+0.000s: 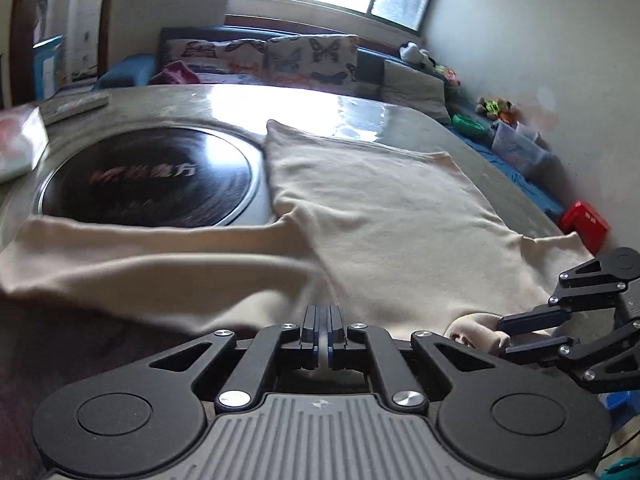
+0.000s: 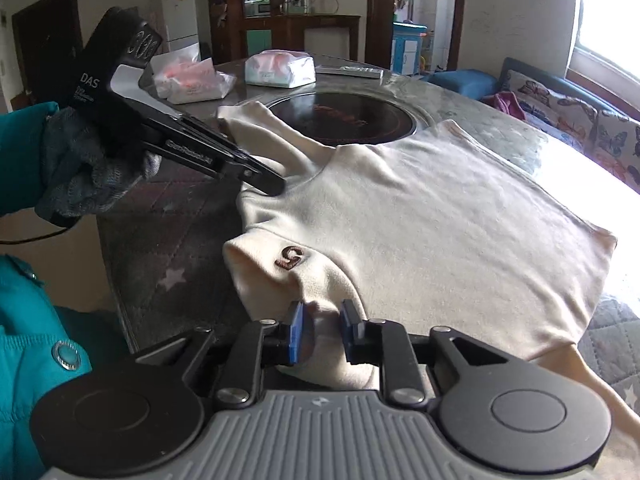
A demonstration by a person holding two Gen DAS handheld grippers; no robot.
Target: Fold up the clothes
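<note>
2 claws meet the cream shirt [image 2: 420, 240] at its near edge: right claw [image 2: 322, 330] parted, collar fold loose between (pads clear); left claw [image 1: 322, 330] pinched shut on cloth. Beyond, shirt spreads flat on the desk [image 2: 480, 104], overlapping the black disc [image 2: 344, 118].

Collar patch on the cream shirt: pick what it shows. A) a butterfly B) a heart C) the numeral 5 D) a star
C: the shirt bears a small brown patch on its collar, shaped like a 5 and seen turned round in the right wrist view, just beyond the right claw.
</note>
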